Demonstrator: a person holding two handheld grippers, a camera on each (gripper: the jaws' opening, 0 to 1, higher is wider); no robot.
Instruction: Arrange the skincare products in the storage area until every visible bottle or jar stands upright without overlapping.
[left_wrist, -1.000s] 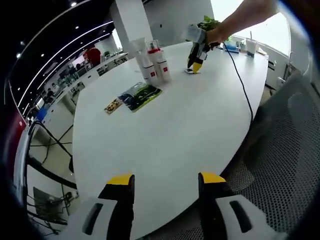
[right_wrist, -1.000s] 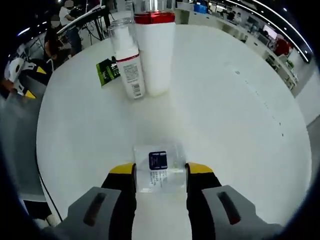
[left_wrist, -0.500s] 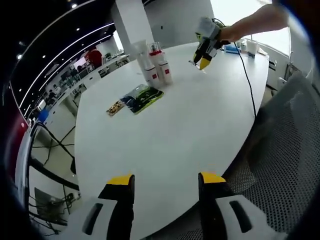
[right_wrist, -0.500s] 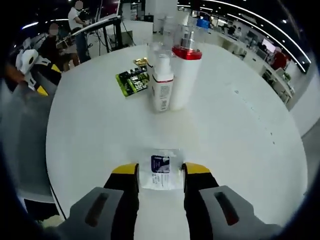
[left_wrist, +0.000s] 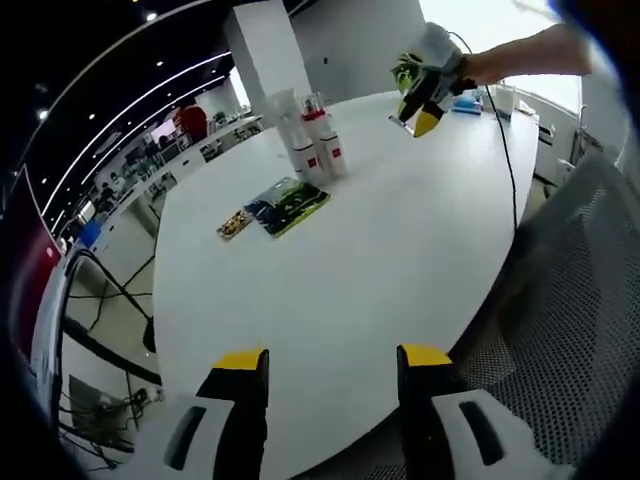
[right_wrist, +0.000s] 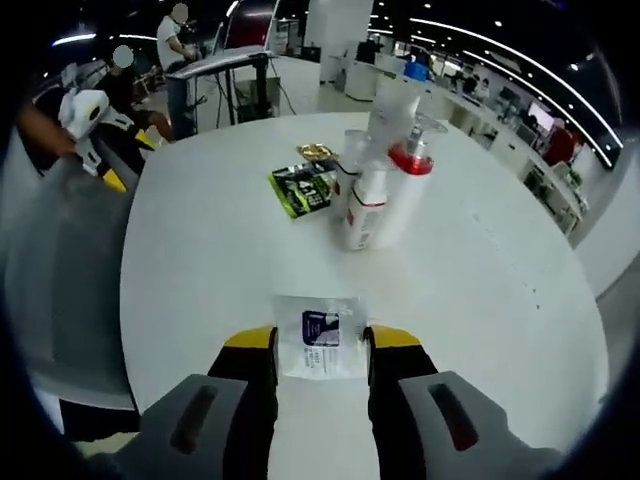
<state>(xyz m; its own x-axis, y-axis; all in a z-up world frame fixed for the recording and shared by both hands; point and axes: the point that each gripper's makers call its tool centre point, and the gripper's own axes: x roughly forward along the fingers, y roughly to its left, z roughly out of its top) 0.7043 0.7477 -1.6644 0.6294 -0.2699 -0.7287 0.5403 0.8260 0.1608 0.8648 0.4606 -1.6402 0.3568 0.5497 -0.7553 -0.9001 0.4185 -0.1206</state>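
Observation:
My right gripper (right_wrist: 320, 343) is shut on a clear sachet (right_wrist: 318, 328) with a dark blue label, held in the air above the white table (right_wrist: 200, 290). Beyond it stands a cluster of white bottles (right_wrist: 383, 190): one with a red band, a pump bottle with a red collar, and a tall tube behind them. A green packet (right_wrist: 300, 188) and a small gold packet (right_wrist: 317, 151) lie flat to their left. In the left gripper view, my left gripper (left_wrist: 330, 358) is open near the table's edge, and the right gripper (left_wrist: 424, 98) hangs high to the right of the bottles (left_wrist: 315, 145).
A black mesh chair (left_wrist: 580, 300) sits off the table's right side, and a black cable (left_wrist: 503, 170) trails across the tabletop from the right gripper. The left gripper (right_wrist: 95, 130), in a person's hand, shows at the far left. Desks and people fill the background.
The right gripper has risen from the table with the sachet and drawn back from the bottles. The left gripper has stayed open in place.

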